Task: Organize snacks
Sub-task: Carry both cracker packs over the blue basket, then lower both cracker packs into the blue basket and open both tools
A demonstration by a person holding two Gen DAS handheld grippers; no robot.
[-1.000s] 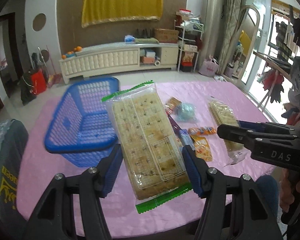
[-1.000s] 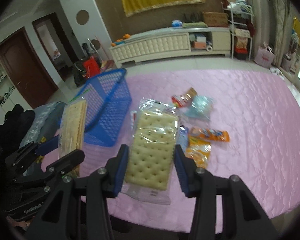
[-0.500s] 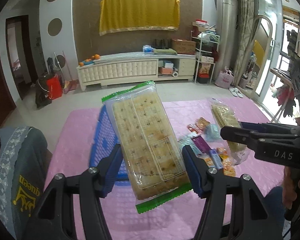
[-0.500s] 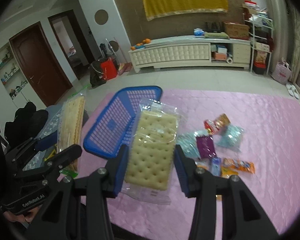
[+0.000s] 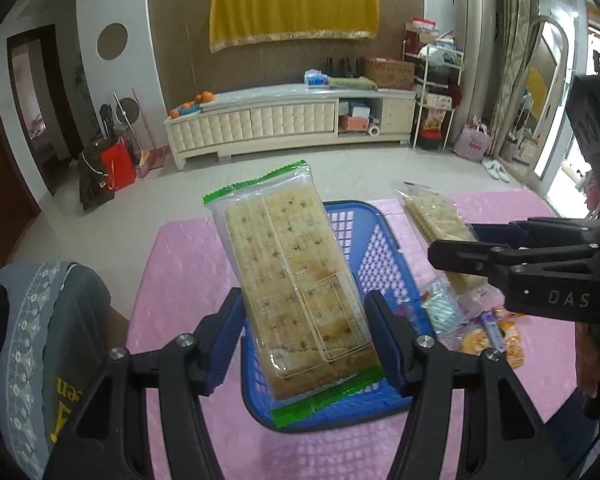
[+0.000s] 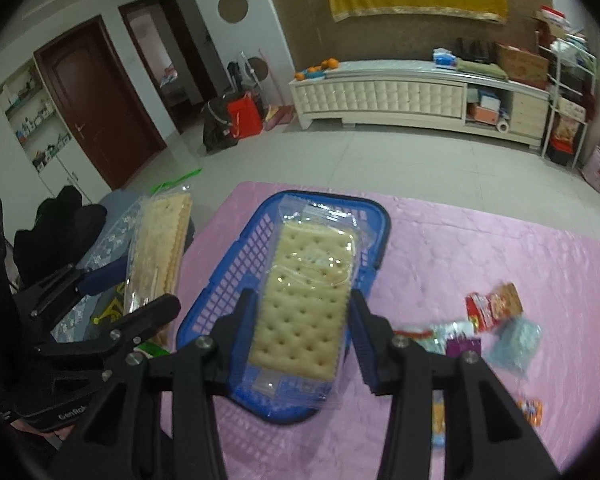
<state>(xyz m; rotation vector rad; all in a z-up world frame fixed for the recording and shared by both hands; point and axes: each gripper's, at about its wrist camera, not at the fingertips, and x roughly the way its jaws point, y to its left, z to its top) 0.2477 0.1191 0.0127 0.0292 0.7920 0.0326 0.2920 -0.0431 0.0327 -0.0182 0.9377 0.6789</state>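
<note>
My left gripper (image 5: 305,308) is shut on a long green-edged cracker pack (image 5: 288,248), held above the blue plastic basket (image 5: 380,248). In the left wrist view my right gripper (image 5: 454,240) comes in from the right, gripping its own pack (image 5: 428,216). From the right wrist, that gripper (image 6: 303,304) is shut on a clear pack of pale crackers (image 6: 308,304), which hangs over the basket (image 6: 236,276). To its left, my left gripper (image 6: 148,286) shows edge-on with the green-edged pack (image 6: 160,240). The basket's floor is mostly hidden by the packs.
Several small snack packets (image 6: 492,312) lie on the pink tablecloth (image 6: 480,248) right of the basket, also seen as small snack packets (image 5: 480,328). A chair with a grey lace cover (image 5: 40,340) stands at the table's left edge. Beyond the table are tiled floor and a white cabinet (image 5: 260,124).
Both grippers have carried their cracker packs leftward across the table, from over the snack pile to above the blue basket. The grips have not changed.
</note>
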